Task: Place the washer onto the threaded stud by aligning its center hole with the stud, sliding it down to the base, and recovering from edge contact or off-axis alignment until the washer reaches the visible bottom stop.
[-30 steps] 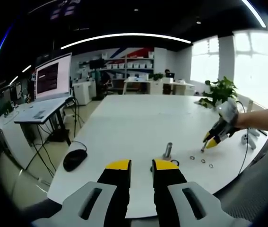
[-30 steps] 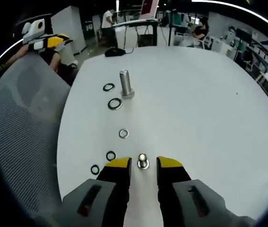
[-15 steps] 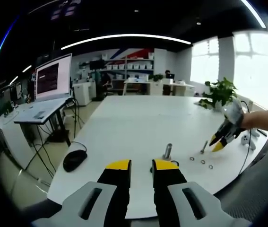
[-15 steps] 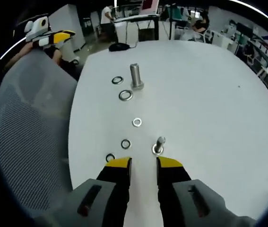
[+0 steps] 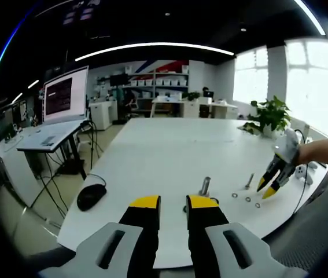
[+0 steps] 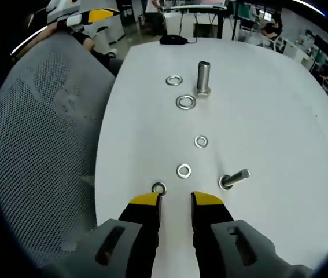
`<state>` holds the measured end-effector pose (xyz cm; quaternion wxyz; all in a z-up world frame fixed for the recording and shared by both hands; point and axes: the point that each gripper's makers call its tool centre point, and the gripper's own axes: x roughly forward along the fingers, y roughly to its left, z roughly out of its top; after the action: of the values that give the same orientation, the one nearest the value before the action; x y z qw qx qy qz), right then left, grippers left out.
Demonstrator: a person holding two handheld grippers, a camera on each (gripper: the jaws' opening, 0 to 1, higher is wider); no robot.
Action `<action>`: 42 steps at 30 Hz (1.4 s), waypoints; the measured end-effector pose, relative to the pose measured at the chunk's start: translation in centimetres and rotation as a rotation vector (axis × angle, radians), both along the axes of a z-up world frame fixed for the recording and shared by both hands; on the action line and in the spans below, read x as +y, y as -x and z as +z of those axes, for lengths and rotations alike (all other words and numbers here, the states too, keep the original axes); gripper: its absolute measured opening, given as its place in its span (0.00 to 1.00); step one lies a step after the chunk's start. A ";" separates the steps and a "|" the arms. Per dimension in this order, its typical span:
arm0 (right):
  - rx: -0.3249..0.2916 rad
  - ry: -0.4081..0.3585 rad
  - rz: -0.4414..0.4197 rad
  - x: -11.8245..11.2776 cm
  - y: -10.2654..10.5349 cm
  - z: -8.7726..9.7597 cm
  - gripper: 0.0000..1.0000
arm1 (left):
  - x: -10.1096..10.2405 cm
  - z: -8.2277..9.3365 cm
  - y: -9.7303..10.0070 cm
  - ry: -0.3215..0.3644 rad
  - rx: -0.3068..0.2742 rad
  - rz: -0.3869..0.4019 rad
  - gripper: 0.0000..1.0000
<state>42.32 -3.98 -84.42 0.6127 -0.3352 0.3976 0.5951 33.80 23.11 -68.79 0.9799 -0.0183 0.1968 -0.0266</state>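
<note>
White round table (image 6: 279, 116) seen from both hand-held tools. In the right gripper view, the right gripper (image 6: 175, 200) hangs low over the near part of the table, its yellow-tipped jaws a little apart with nothing between them. Just ahead of its left jaw lies the nearest washer (image 6: 159, 187), partly cut off by that jaw's tip; a second washer (image 6: 184, 170) and a third washer (image 6: 201, 141) lie farther on in a loose line. Beside the second washer stands a small stud (image 6: 233, 179), which appears strongly tilted in this fisheye view; whether it truly leans cannot be told. Farther away stands a large bolt (image 6: 203, 77), upright on its head, with a large washer (image 6: 185, 102) near its base and another ring (image 6: 173, 80) beside it. A mesh chair back (image 6: 42, 145) covers the left of the view. In the left gripper view, the left gripper (image 5: 173, 202) holds its jaws slightly apart and bare; their tips hide the table just before the large bolt (image 5: 205, 186). A computer mouse (image 5: 92, 195) lies near the table edge.
</note>
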 end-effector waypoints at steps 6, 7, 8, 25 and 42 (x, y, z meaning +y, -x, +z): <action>-0.005 0.051 0.074 0.1 0.8 -0.7 0.22 | 0.0 0.0 0.0 0.001 0.003 -0.002 0.15; -0.006 0.056 0.084 0.1 1.0 -0.8 0.22 | 0.0 0.0 0.0 0.001 0.002 -0.002 0.15; -0.006 0.061 0.095 0.2 1.2 -0.9 0.22 | 0.0 0.0 0.0 0.001 0.002 -0.001 0.15; -0.071 0.129 0.213 0.9 2.2 -2.2 0.21 | -0.1 -0.1 0.0 0.000 0.006 -0.006 0.15; -0.059 0.119 0.175 0.9 1.7 -2.2 0.14 | 0.0 -0.1 0.0 0.002 0.003 -0.004 0.15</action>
<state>40.66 -3.07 -86.60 0.5489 -0.4217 0.3833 0.6115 33.79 23.07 -68.87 0.9795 -0.0189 0.1985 -0.0286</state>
